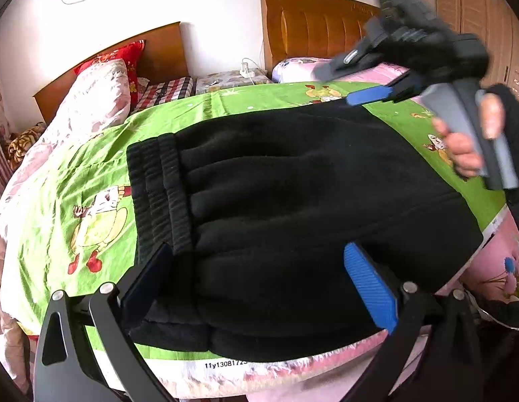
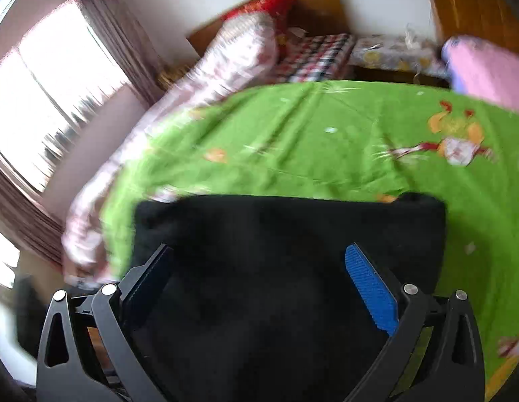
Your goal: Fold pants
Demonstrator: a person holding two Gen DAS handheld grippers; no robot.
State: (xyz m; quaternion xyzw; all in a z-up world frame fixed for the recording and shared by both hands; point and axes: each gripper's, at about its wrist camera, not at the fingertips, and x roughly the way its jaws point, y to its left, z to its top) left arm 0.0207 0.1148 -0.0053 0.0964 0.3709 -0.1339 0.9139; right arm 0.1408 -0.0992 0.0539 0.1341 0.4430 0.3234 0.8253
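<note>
The black pants lie folded into a thick bundle on the green sheet of the bed, near its front edge, the ribbed waistband turned to the left. The left tongs hang low over the near side of the bundle, spread wide, gripping nothing. The right tongs are up in the air beyond the far right corner of the pants, blurred, a hand around the grip; from their own camera they stand wide apart and empty over the cloth. Pillows are piled at the headboard.
</note>
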